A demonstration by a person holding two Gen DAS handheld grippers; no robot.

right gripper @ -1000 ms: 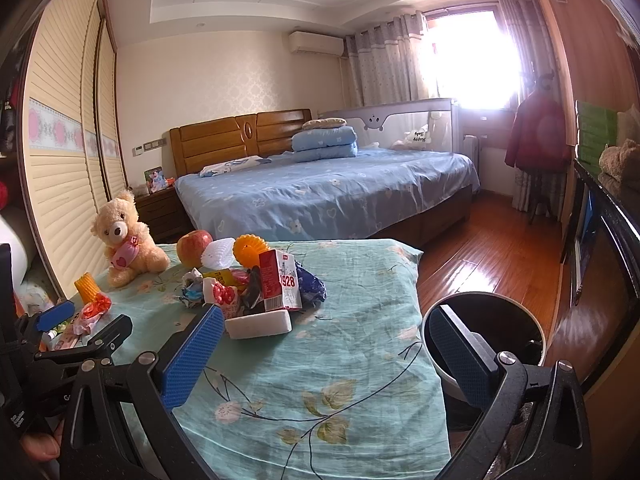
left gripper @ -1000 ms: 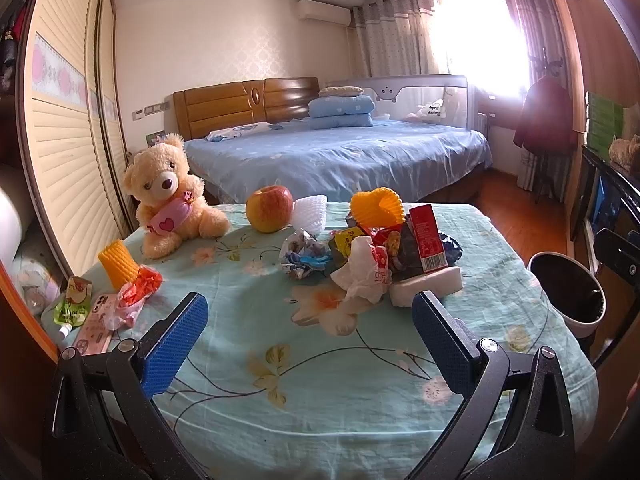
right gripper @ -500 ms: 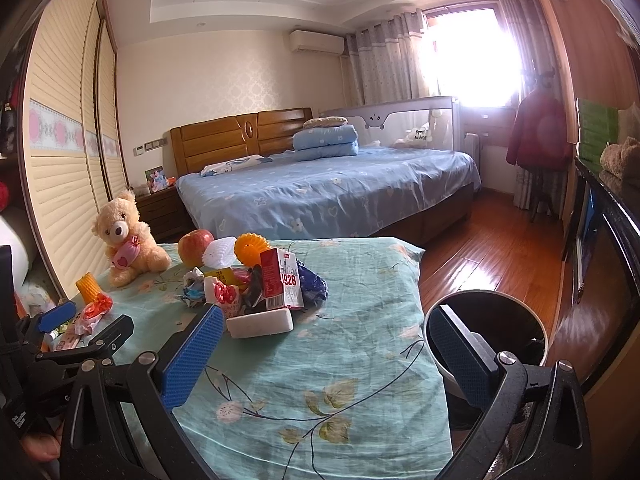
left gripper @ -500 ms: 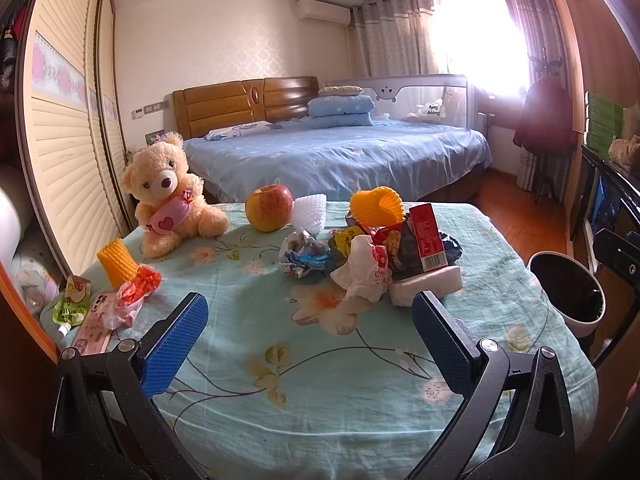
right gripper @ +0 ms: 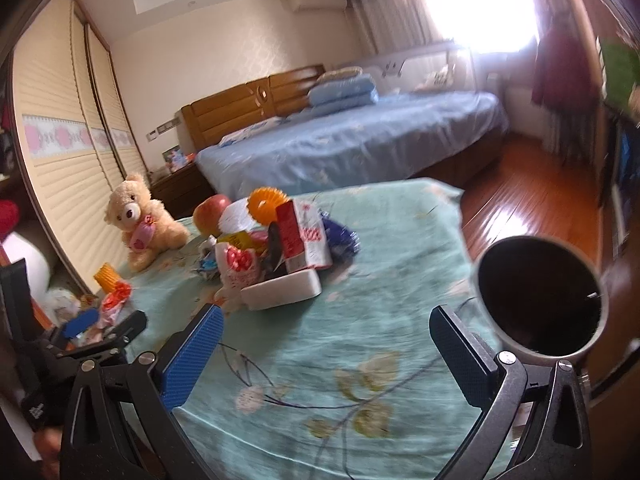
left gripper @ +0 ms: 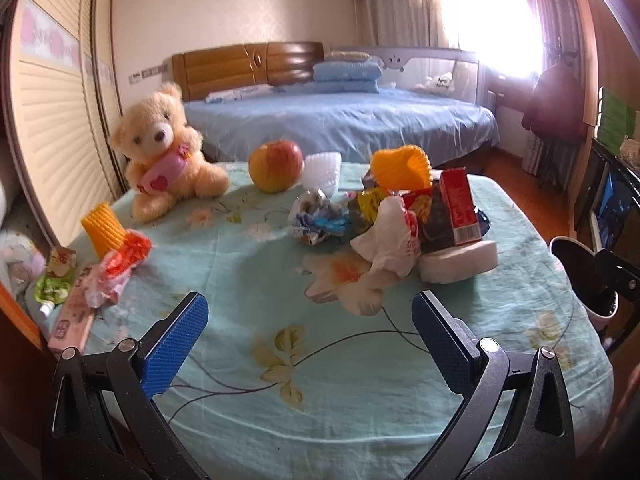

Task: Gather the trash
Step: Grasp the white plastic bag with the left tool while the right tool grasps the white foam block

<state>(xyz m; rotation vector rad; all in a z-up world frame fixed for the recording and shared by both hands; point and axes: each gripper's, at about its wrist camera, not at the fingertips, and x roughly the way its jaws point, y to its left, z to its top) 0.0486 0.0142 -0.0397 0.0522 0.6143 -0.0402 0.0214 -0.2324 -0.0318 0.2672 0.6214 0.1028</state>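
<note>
The left tongs (left gripper: pixel 308 320) are wide apart and hold nothing. They hang over the near part of the counter (left gripper: pixel 280 380), which has a light green cloth with flowers on it. The right tongs (right gripper: pixel 326 338) are wide apart too, with nothing between them. They sit over the counter's right side, near the bin (right gripper: pixel 540 296). This view is tilted and a bit blurry.

The trash is in a pile (left gripper: pixel 396 216) in the middle of the counter, past both tongs. In the pile there is a red box (left gripper: pixel 460 204) standing up, a white bag (left gripper: pixel 390 240) with red print, a crumpled blue and silver wrapper (left gripper: pixel 316 216), an orange foam net (left gripper: pixel 400 166) and a white block (left gripper: pixel 460 260) lying at the front. A white foam net (left gripper: pixel 322 168) sits just behind the pile, next to an apple (left gripper: pixel 276 164).

A teddy bear (left gripper: pixel 166 152) sits at the far left of the counter. Closer on the left there is a small orange cup (left gripper: pixel 102 230), a red and white wrapper (left gripper: pixel 118 268) touching it, a pink packet (left gripper: pixel 74 320) and a green pouch (left gripper: pixel 56 280) at the edge.

The bin is dark inside with a pale rim. It stands on the floor, just beside the counter's right edge. A bed (left gripper: pixel 340 120) with blue sheets is behind the counter.
</note>
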